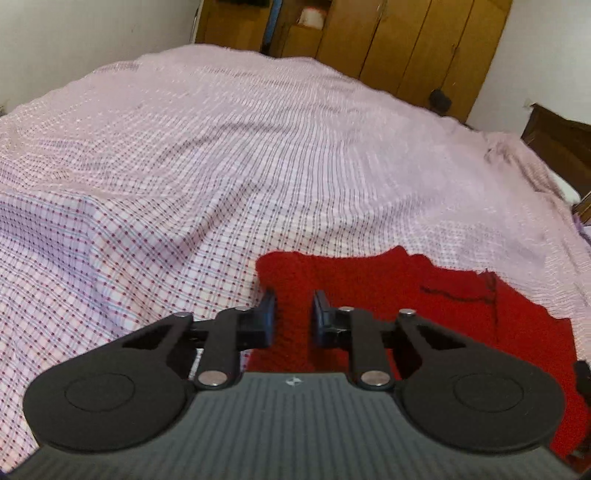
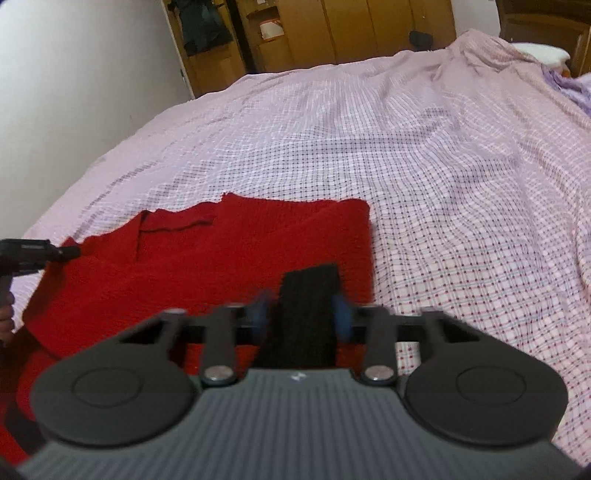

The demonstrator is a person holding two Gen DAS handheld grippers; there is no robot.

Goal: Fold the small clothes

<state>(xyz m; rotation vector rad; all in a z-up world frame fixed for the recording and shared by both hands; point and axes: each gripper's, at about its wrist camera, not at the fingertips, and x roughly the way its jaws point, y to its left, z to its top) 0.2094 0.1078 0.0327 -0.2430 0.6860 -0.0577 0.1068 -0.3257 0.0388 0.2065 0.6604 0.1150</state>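
On the far left of the right wrist view, the left gripper (image 2: pixel 74 252) is reaching in from the frame edge, its tip lying at the left border of the red knitted garment (image 2: pixel 207 258). In its own camera the left gripper (image 1: pixel 293 314) is hovering over that garment's (image 1: pixel 406 295) left portion with a narrow gap between its fingers (image 1: pixel 266 314); red knit is showing through the gap, yet the pads are not visibly pressing on anything, so the fingers are standing released. To the left of them the checked pink bedspread (image 1: pixel 184 166) is spreading out in soft wrinkles.

Moving right, the garment is lying flat on the bedspread (image 2: pixel 461 184), a dark seam or thread (hard to make out) crossing its upper part ahead of the left fingers. Further right, the right gripper (image 2: pixel 304 317) is clamping a black ribbed band (image 2: pixel 308 295) between its blue-padded fingers (image 2: pixel 341 314), the band rising upright between them above the garment's right half. Beyond the fingers, at the far end of the bed, wooden wardrobe doors (image 2: pixel 351 29) are standing against the wall.
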